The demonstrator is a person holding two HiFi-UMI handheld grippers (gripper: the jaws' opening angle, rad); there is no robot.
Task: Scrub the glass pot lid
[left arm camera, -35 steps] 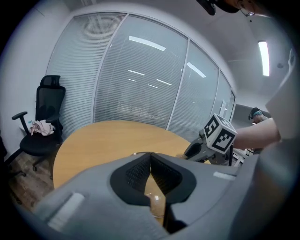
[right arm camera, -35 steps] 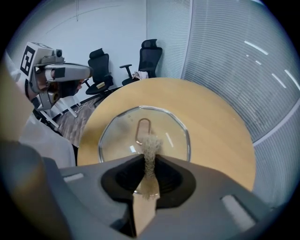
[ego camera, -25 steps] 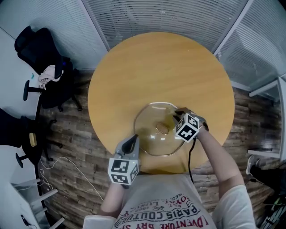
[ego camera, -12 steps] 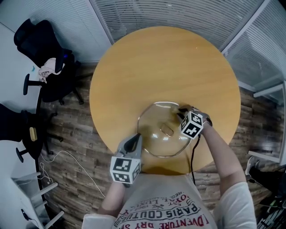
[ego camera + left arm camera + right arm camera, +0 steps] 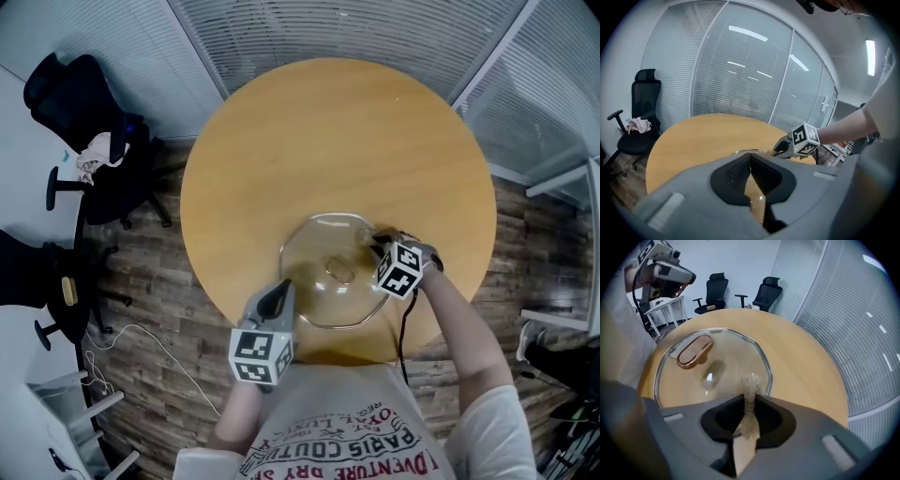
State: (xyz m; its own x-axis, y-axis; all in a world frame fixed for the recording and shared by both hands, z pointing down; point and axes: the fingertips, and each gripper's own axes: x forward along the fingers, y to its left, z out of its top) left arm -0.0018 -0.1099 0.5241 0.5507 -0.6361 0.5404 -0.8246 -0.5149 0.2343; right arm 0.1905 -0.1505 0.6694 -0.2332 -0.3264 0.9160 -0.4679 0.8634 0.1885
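Observation:
The glass pot lid point(image 5: 319, 286) lies flat on the round wooden table point(image 5: 337, 141), its copper-coloured handle point(image 5: 339, 274) in the middle. My left gripper point(image 5: 282, 287) is at the lid's near-left rim, jaws shut on the edge of the glass point(image 5: 745, 153). My right gripper point(image 5: 378, 242) is at the lid's right rim, shut on a beige fibrous scrub pad point(image 5: 751, 385). The pad's frayed tip rests on the glass just inside the metal rim point(image 5: 765, 363). In the right gripper view the handle point(image 5: 695, 351) lies beyond the pad, to the left.
The lid sits on the table's near half; bare wood stretches beyond it. Black office chairs point(image 5: 80, 94) stand left of the table on the plank floor. Glass partitions with blinds point(image 5: 375, 28) close the far side. A white rack point(image 5: 665, 310) stands behind the person.
The right gripper with the pad has shifted slightly along the lid's right edge. The left gripper stays on the near-left rim, and the lid has hardly moved.

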